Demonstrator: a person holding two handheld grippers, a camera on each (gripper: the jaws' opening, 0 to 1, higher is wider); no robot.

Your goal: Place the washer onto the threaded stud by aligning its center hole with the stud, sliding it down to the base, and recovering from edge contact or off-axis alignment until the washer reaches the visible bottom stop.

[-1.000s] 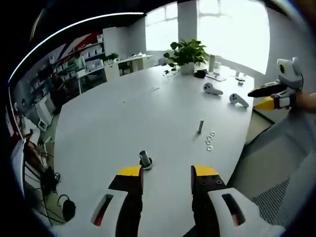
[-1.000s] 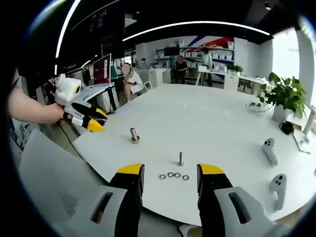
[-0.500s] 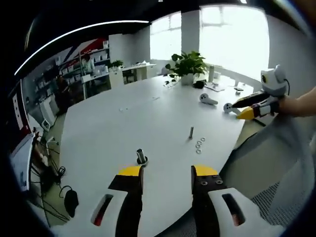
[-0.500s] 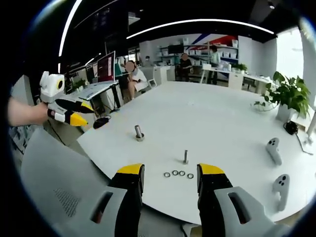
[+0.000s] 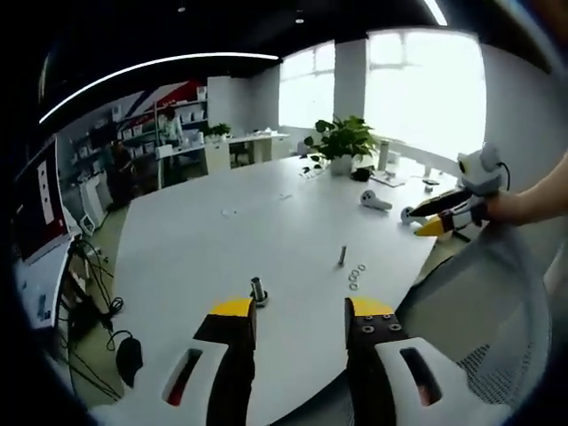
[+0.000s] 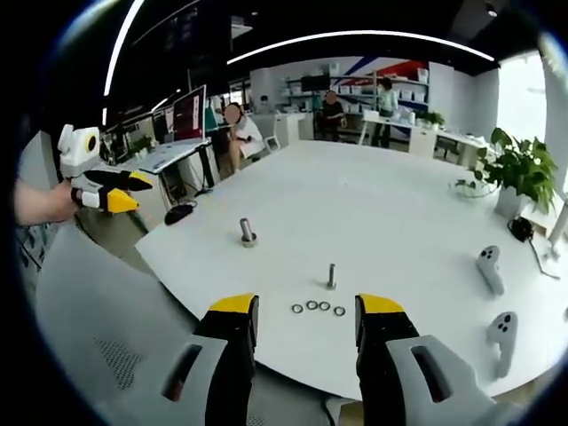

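Note:
Several small steel washers (image 6: 317,307) lie in a short row near the white table's front edge, also seen as washers (image 5: 354,276) in the left gripper view. Just behind them stands a thin threaded stud (image 6: 331,276), upright stud (image 5: 343,256). A thicker bolt with a wide base (image 6: 247,232) stands further left, bolt (image 5: 258,291). My right gripper (image 6: 299,309) is open and empty, held off the table edge before the washers; it shows as right gripper (image 5: 432,216) in the left gripper view. My left gripper (image 5: 293,313) is open and empty, just short of the thicker bolt; it appears as left gripper (image 6: 124,191).
The large white table (image 6: 382,213) carries two white handheld controllers (image 6: 490,269) at the right and a potted plant (image 5: 342,139) at the far end. A grey mesh chair back (image 5: 479,319) is near me. People sit at desks (image 6: 238,133) in the background.
Both cameras have pulled back from the table, so studs and washers look smaller. The left gripper now sits farther from the thicker bolt. Both grippers stay open.

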